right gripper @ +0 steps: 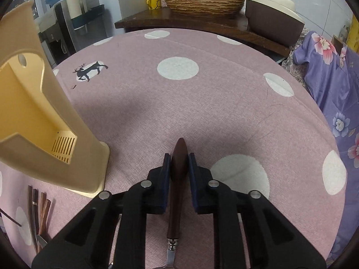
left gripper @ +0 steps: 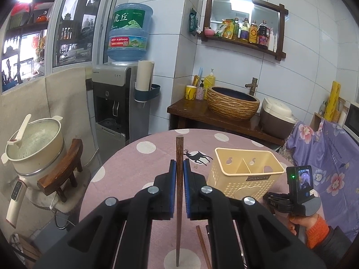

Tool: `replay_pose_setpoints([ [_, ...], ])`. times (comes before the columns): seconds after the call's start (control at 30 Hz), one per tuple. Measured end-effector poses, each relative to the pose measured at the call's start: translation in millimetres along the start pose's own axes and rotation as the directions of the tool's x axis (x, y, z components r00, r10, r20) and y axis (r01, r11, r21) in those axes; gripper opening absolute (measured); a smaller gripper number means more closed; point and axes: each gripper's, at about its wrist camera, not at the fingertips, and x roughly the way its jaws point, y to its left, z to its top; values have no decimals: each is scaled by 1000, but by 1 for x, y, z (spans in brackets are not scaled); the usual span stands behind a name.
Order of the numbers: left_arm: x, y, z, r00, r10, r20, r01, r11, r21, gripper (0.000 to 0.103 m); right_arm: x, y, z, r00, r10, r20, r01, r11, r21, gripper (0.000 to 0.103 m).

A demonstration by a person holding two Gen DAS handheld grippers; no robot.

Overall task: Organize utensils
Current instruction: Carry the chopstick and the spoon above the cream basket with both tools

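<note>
The left gripper [left gripper: 179, 168] is clamped on 1 dark wooden chopstick [left gripper: 179, 179], its 2 blue pads pressed against the stick from either side. The chopstick runs straight along the line of the fingers, its squared end poking out past the tips over the pink polka-dot tablecloth [left gripper: 139, 168], its thinner end trailing back between the black arms. Just to the right of that gripper stands the cream utensil holder [left gripper: 244, 174], upright on the cloth, with a divider splitting it into compartments; nothing shows inside from this angle. A second chopstick [left gripper: 203, 246] lies flat on the cloth near the bottom of the left wrist view.

The right gripper [right gripper: 179, 168] is closed on the dark wooden handle of a utensil [right gripper: 178, 174], the rounded handle end sticking out beyond the pads. Behind the fingers a metal collar joins the handle to a steel part, but I cannot tell what kind of utensil it is. The holder [right gripper: 44, 134] looms at the left of this view, close beside the gripper, and at its foot lie a few more utensils [right gripper: 39, 215] side by side on the cloth.

In the left view, the person's right hand [left gripper: 303, 222], in an orange cuff, grips the other tool beyond the holder.
</note>
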Motion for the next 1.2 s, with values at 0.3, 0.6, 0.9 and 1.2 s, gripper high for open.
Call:
replay_pose_setpoints([
  [0.3,-1,4,-1,1000,0,3,0,1000,-7,8,-69,-17,-17,976,130,173,-139,989,45,16],
  [0.6,-7,10,-3,1000,7,20,-7,1000,-10,8,-174,-30,-68,904,183,387,-191,981,-17,16],
  [0.9,-10,9,0,1000,5,15,-5,1000,-6,8,-202,-27,-74,880,185,438,-186,982,-42,16],
  [1.2,-24,8,32,997,3,79,-3,1000,2,8,-230,-10,-43,867,215,449,-196,977,-90,16],
])
